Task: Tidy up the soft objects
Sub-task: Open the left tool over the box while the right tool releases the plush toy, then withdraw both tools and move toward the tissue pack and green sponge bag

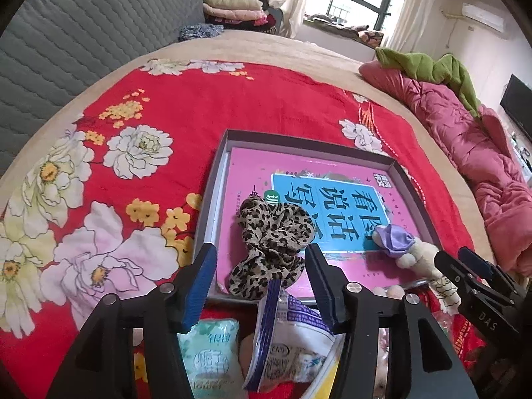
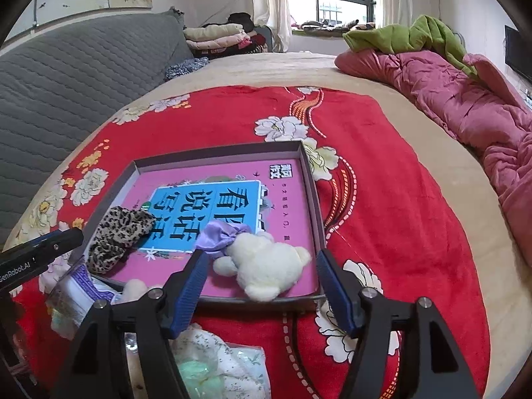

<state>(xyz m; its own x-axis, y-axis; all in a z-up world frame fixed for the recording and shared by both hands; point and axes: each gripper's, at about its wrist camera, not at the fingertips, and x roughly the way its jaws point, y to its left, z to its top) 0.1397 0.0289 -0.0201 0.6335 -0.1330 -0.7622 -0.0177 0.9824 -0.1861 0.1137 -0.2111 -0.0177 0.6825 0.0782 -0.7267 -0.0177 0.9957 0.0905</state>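
Note:
A grey shallow box (image 1: 212, 193) (image 2: 311, 179) with a pink book in it lies on the red flowered blanket. A leopard-print scrunchie (image 1: 271, 242) (image 2: 116, 236) lies at the box's near left. A purple scrunchie (image 1: 394, 239) (image 2: 217, 237) and a cream plush bear (image 2: 269, 266) (image 1: 420, 257) lie at its near right. My left gripper (image 1: 261, 282) is open, its fingers either side of the leopard scrunchie, just short of it. My right gripper (image 2: 261, 289) is open, just in front of the bear, empty.
Tissue packs (image 1: 212, 352) (image 2: 212, 365) and a blue-white plastic packet (image 1: 286, 335) (image 2: 79, 286) lie on the blanket near the grippers. A pink and green quilt (image 1: 465, 139) (image 2: 465, 99) is heaped at the right. A grey quilted headboard (image 1: 83, 33) stands at the left.

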